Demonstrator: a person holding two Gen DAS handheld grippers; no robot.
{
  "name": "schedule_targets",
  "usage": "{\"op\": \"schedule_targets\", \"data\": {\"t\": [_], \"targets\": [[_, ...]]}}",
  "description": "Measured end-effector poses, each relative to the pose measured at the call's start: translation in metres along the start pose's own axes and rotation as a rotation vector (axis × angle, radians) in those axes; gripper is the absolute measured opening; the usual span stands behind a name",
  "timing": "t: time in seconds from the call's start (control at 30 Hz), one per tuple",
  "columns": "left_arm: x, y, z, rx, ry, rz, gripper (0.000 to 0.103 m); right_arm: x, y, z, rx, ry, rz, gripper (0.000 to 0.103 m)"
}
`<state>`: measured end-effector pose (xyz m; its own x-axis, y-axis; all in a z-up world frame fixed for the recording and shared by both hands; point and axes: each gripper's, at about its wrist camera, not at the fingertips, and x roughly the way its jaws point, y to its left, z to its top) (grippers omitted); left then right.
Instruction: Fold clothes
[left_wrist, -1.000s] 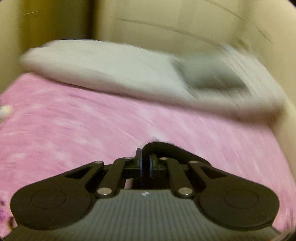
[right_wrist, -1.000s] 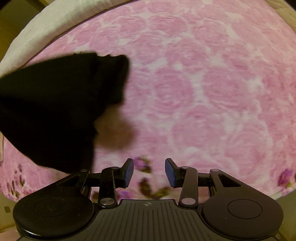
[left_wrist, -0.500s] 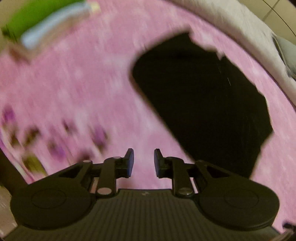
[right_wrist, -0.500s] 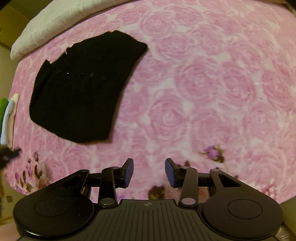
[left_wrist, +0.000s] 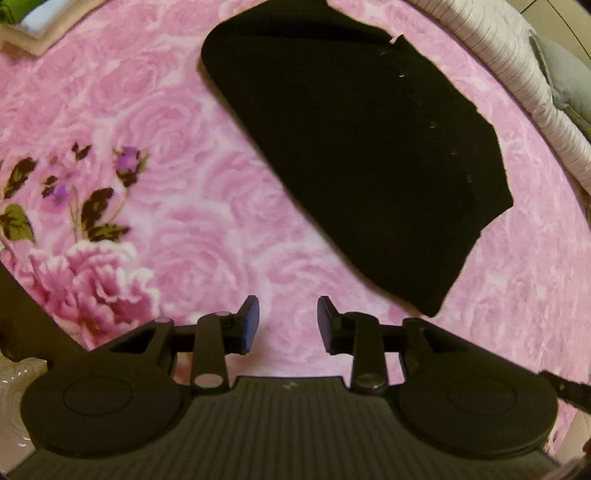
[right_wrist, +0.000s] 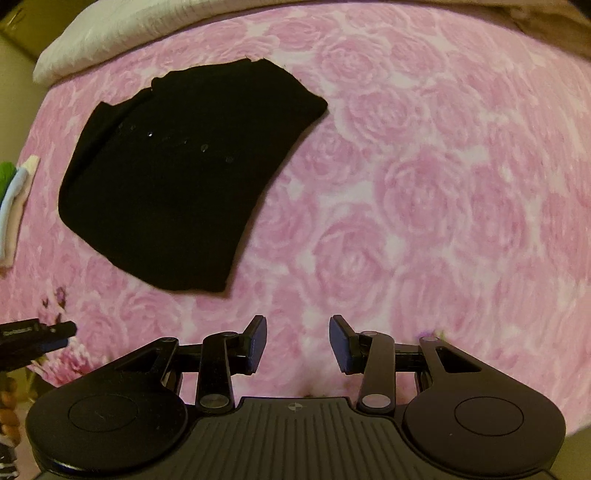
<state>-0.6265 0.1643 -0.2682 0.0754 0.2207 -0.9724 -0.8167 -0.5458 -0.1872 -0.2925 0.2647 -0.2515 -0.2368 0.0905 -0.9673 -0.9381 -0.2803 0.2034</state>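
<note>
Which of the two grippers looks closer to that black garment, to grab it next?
Probably the left gripper: the black garment's corner lies just beside its opening, empty jaws. The right gripper sits farther off.

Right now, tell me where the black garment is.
The black garment lies flat on the pink rose bedspread, upper left in the right wrist view, near the white pillow.

Cloth on cloth, under matt plastic tools

The folded black cloth garment looks soft and matt with small glossy buttons, lying on a plush pink rose-print blanket; beyond the garment lies a ribbed white quilted pillow. The left gripper and right gripper are matt black plastic with metal pins.
</note>
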Motion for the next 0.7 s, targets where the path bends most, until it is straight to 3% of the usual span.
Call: {"op": "schedule_targets", "data": {"t": [0.17,0.3,0.63,0.7], "targets": [[-0.010,-0.038,-0.023,0.038,-0.055,0.114,0.032,0.001,-0.019,0.019,-0.107,-0.007,0.035,0.042],[-0.016,-0.064,-0.046,0.020,-0.072,0.137,0.032,-0.002,-0.032,0.028,-0.210,-0.004,0.054,0.042],[-0.015,-0.103,-0.078,-0.044,-0.076,0.110,0.036,-0.005,-0.055,0.048,-0.320,0.006,0.088,0.042],[-0.008,-0.101,-0.079,-0.076,-0.083,0.058,0.038,-0.001,-0.061,0.052,-0.326,0.011,0.087,0.042]]}}
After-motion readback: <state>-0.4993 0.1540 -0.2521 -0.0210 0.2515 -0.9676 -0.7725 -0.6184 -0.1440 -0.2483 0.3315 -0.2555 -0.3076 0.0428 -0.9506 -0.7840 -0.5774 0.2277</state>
